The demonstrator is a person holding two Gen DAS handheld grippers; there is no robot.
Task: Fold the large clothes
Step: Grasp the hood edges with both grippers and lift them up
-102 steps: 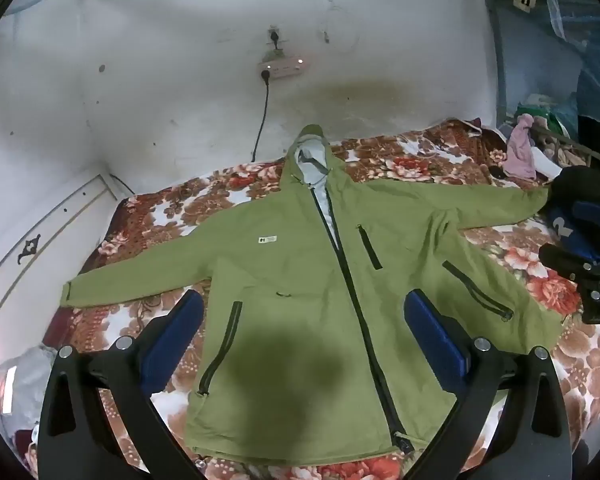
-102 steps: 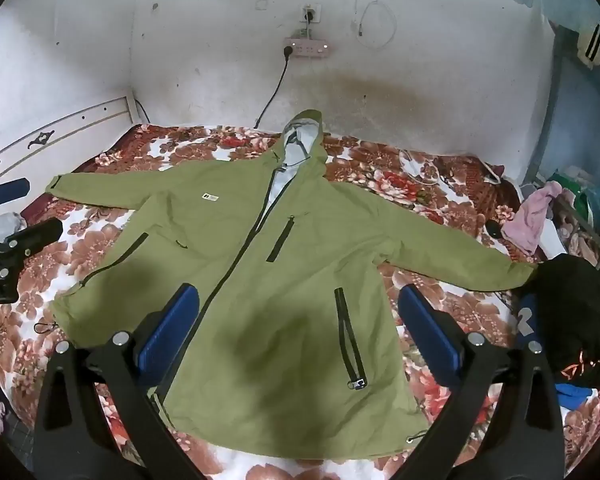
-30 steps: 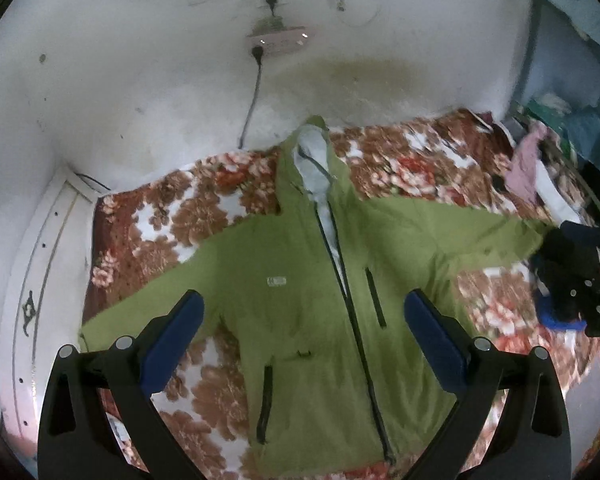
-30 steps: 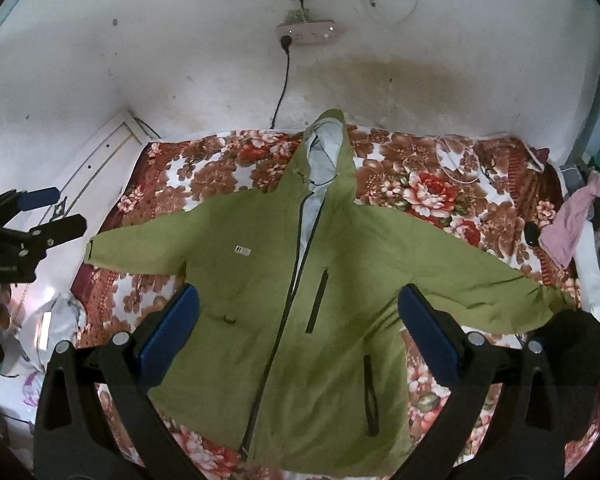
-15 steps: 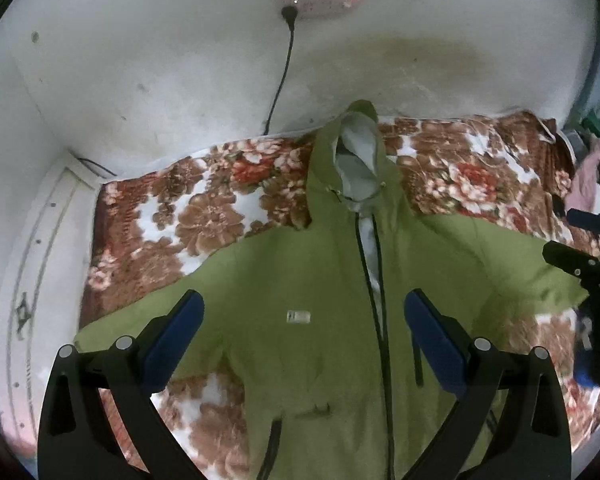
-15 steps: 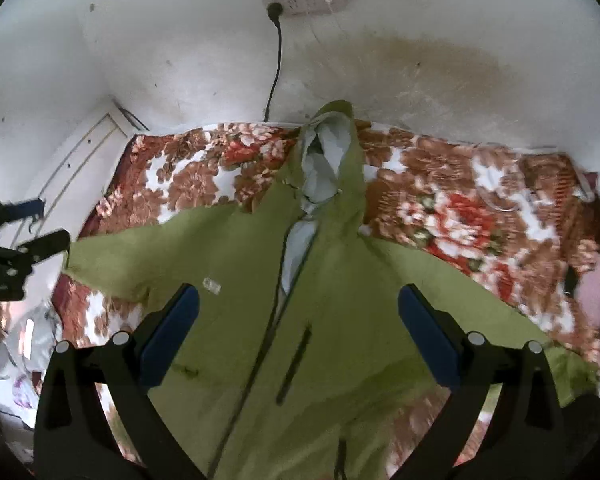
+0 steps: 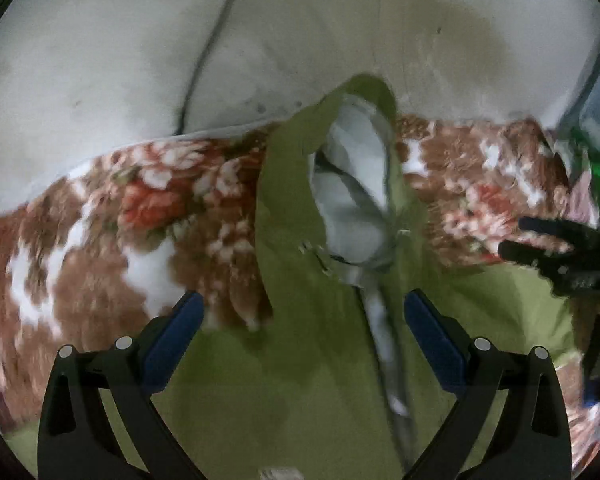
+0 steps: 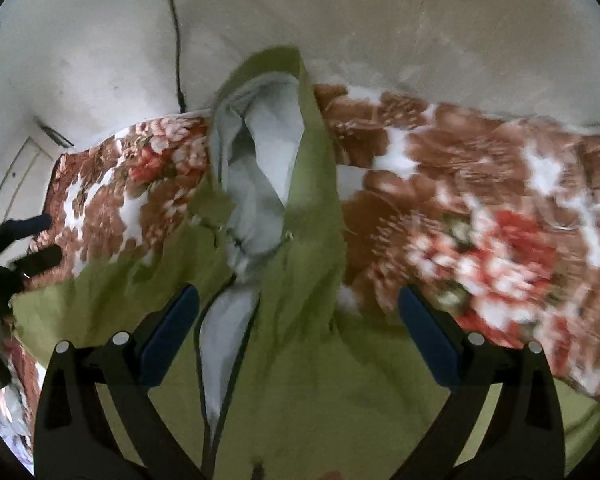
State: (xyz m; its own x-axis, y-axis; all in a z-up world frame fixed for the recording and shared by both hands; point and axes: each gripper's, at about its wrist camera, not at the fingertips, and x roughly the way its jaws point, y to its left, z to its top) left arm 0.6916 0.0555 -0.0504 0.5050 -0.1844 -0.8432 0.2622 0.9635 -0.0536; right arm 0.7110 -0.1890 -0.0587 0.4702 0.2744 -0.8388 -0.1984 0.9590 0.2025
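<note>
Olive-green fabric fills both of your wrist views: the jacket [image 7: 324, 380] lies front-up on the bed, over a floral blanket [image 7: 112, 240] in brown, red and white, with its hood [image 7: 352, 184] pointing toward the pale wall [image 7: 140, 40] and showing a light grey lining. Your left tongs [image 7: 300, 344] hover over the collar and upper chest with their blue pads wide apart and nothing between them; your right tongs [image 8: 296, 340] are likewise spread wide and empty, over the neckline just beside the half-open zip [image 8: 228, 340]. Each tool shows at the edge of the other's view, the right one out over the right shoulder area, the left one over the left sleeve. As far as these frames show, no fold has been made: the front panels lie flat and the shoulders run outward on both sides, though the sleeve ends and hem are out of view and motion blur softens the blanket. The whole job appears to lie ahead of you, from the first pinch of cloth through every fold.
</note>
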